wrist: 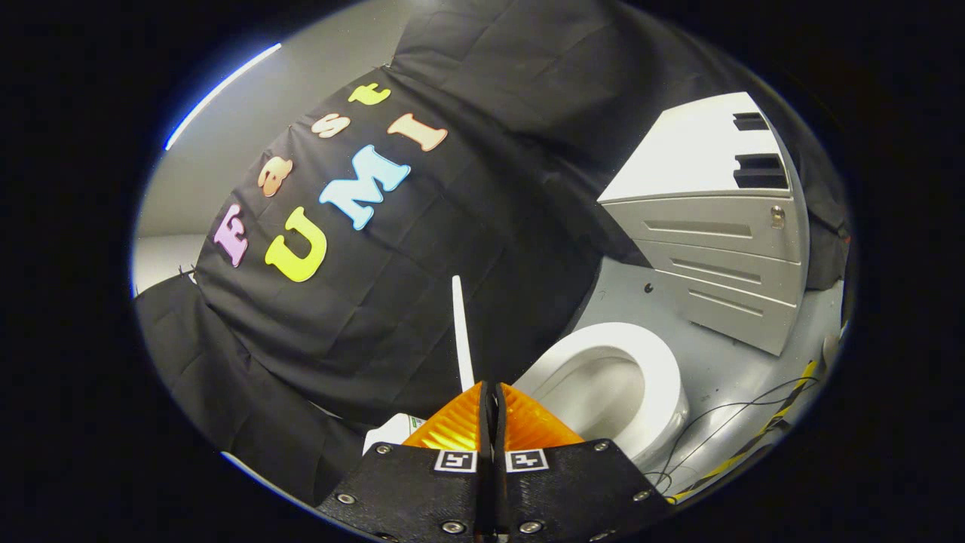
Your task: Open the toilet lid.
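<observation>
Gripper tilted, orange fingers pinching raised toilet lid edge-on, open toilet bowl just beside

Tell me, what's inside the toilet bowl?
The toilet bowl looks bare and white inside, with its lid raised edge-on. The bottom near side is hidden behind the gripper, whose orange jaws are pressed together with nothing between them.

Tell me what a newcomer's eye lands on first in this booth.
First, the orange fingers of the claw, pressed together on the thin edge of the raised white toilet lid, which stands nearly upright just ahead of them. Next, the open white toilet bowl beside and beyond the fingers, on the grey floor. Behind the bowl stands a grey drawer cabinet.
</observation>
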The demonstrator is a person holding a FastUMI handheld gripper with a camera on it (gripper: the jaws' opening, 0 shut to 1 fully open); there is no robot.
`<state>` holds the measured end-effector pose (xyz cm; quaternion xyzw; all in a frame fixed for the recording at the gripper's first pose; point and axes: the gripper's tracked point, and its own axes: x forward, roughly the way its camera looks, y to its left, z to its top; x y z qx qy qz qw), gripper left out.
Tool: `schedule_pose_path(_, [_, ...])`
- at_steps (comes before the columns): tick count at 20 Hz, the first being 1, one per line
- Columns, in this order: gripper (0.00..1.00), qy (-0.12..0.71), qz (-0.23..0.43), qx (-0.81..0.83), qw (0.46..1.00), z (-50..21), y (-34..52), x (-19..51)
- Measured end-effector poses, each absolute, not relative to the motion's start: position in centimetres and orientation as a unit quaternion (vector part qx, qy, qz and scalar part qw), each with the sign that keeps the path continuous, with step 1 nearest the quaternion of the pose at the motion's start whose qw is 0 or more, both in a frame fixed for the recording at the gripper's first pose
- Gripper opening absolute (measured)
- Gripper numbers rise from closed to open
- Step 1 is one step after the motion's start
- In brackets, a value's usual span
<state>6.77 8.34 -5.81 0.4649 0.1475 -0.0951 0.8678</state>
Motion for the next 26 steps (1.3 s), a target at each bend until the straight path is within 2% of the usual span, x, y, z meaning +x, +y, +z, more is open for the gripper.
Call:
schedule_pose_path(17, [0.00, 0.118, -0.063, 0.362, 0.923, 0.5, 14.0, 7.9])
schedule_pose_path(26, [0.00, 0.104, -0.027, 0.285, 0.953, 4.6, 19.8, 8.7])
